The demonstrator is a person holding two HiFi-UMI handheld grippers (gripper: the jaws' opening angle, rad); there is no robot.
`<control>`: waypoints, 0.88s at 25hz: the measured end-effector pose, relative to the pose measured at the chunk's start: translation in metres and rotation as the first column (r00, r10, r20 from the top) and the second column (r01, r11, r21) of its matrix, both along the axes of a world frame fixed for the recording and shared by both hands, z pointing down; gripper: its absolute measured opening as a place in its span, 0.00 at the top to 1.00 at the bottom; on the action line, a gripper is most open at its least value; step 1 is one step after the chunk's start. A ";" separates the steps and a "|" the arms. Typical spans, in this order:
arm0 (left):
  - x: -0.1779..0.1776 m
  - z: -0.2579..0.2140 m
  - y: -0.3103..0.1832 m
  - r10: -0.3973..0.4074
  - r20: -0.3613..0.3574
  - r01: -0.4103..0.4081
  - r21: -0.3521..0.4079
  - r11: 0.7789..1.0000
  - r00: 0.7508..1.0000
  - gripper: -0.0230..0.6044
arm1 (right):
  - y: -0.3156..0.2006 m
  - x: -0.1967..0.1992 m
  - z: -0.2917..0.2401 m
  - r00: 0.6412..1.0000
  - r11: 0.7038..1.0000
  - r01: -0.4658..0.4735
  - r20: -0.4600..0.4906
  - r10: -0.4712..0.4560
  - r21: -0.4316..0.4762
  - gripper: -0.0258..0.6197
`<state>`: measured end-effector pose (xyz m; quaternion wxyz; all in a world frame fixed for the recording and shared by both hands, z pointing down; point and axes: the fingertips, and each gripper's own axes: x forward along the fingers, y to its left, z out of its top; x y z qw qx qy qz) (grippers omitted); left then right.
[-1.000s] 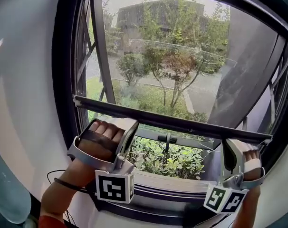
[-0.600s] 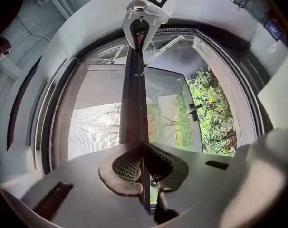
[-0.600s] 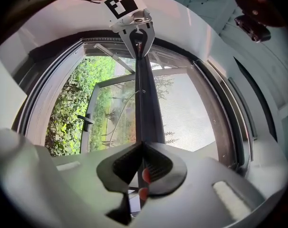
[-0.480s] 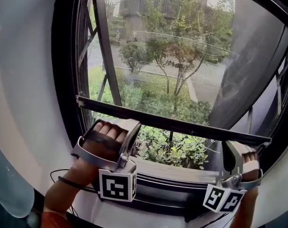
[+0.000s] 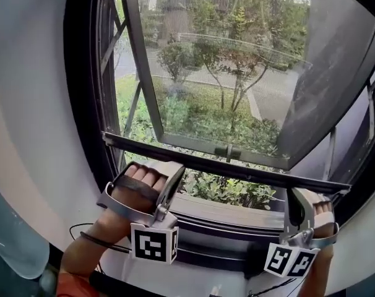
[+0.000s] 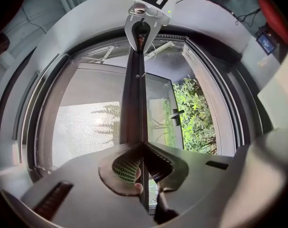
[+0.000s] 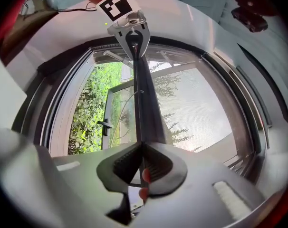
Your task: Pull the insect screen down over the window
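Dark screen bar [image 5: 237, 167] is clamped near its ends by the left hand-held gripper [image 5: 170, 168] and right hand-held gripper [image 5: 296, 195].

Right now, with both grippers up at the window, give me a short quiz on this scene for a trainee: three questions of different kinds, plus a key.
1. True or false: the left gripper is shut on the screen's bottom bar.
2. The right gripper holds: A nothing; B the same bar; C the sill.
3. What shows through the gap between bar and sill?
Key: 1 true. 2 B. 3 green shrubs; the screen is not fully down.
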<state>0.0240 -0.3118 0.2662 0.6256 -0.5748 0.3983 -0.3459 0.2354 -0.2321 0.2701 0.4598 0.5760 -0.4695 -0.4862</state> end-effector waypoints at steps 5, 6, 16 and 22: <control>-0.003 0.016 0.002 -0.010 0.009 0.011 -0.040 0.999 1.000 0.92 | 0.001 -0.002 0.016 1.000 0.999 -0.002 0.018 0.002 -0.043 0.91; -0.003 0.021 0.002 -0.007 0.010 0.008 -0.051 0.999 1.000 0.92 | 0.000 -0.002 0.021 1.000 0.999 -0.001 0.023 0.002 -0.052 0.91; -0.001 0.072 -0.001 0.005 0.060 0.004 -0.148 0.989 0.998 0.92 | -0.003 0.000 0.071 0.996 0.989 -0.001 0.090 0.014 -0.151 0.91; -0.002 0.087 0.000 0.006 0.063 0.005 -0.179 0.984 0.998 0.92 | -0.002 0.000 0.085 0.994 0.984 -0.005 0.103 0.024 -0.181 0.91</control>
